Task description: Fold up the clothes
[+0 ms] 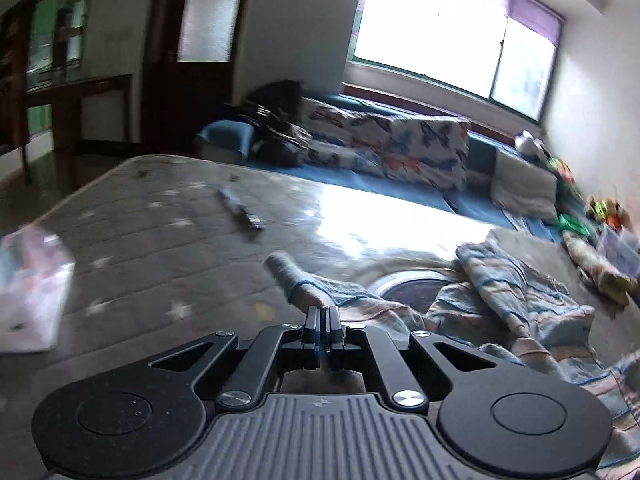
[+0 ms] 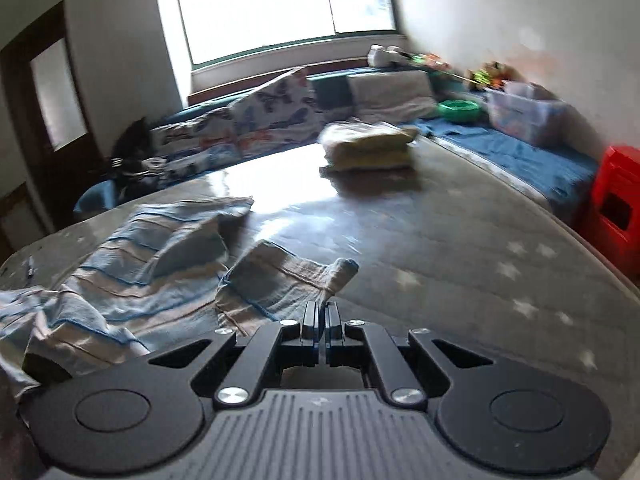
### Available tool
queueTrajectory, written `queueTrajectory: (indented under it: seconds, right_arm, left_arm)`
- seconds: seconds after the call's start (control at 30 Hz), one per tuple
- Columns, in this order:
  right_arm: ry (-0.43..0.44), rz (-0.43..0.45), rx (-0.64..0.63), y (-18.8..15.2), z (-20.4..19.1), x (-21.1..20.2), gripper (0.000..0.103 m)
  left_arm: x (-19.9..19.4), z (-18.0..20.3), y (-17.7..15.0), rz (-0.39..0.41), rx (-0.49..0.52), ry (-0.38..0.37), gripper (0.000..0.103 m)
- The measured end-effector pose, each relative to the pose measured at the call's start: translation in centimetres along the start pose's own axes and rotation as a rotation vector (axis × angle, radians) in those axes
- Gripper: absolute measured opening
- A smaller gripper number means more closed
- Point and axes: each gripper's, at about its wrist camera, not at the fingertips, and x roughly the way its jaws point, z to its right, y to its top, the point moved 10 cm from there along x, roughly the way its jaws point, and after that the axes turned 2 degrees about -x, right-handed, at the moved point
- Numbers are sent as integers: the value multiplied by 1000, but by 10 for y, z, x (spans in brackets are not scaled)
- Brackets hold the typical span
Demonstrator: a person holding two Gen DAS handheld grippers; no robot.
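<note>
A striped garment [image 1: 492, 312] in pale blue, pink and white lies crumpled on the grey quilted mattress [image 1: 168, 248]. My left gripper [image 1: 322, 314] is shut on one edge of it, and a rolled corner of the cloth sticks up just beyond the fingertips. In the right wrist view the same striped garment [image 2: 132, 264] spreads to the left. My right gripper [image 2: 321, 308] is shut on another edge of it, with a cuff-like end poking up past the tips. The cloth hangs loosely between the two grips.
A folded pile of yellow and white cloth [image 2: 368, 146] sits further back on the mattress [image 2: 460, 248]. A white plastic bag [image 1: 32, 276] lies at the left edge, and a small dark object [image 1: 244, 210] lies beyond. Patterned pillows [image 1: 384, 148], a clear bin [image 2: 524, 114] and a red box [image 2: 618, 208] line the sides.
</note>
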Motion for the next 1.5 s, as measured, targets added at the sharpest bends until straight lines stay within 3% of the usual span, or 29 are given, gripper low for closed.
queueTrajectory:
  seconds: [0.2, 0.37, 0.57, 0.6, 0.7, 0.77, 0.97, 1.13, 1.33, 1.5]
  right_arm:
    - [-39, -26, 56, -27, 27, -16, 2]
    - [-61, -40, 66, -39, 35, -21, 2]
    - [6, -22, 23, -31, 15, -20, 7]
    - [22, -25, 12, -29, 8, -17, 10]
    - [72, -37, -25, -26, -12, -8, 17]
    - [104, -47, -59, -23, -28, 1, 25]
    - [190, -92, -145, -14, -67, 36, 28]
    - [151, -139, -165, -17, -67, 63, 30]
    - [124, -131, -182, 3, -62, 73, 32]
    - [179, -123, -249, 29, -92, 94, 35]
  left_arm:
    - [-49, -40, -22, -11, -56, 42, 2]
    - [-62, -66, -41, -71, -92, 99, 3]
    - [-74, -78, -53, -80, -80, 147, 7]
    - [-75, -78, -52, -78, -80, 151, 10]
    - [-78, -77, -46, -62, -68, 173, 41]
    - [-77, -71, -41, -52, -43, 172, 46]
    - [-60, -41, -35, -68, 24, 124, 58]
    - [-38, -11, -27, -72, 86, 82, 66]
    - [4, 30, -10, -65, 188, 35, 66]
    - [47, 69, -4, -94, 263, -21, 61]
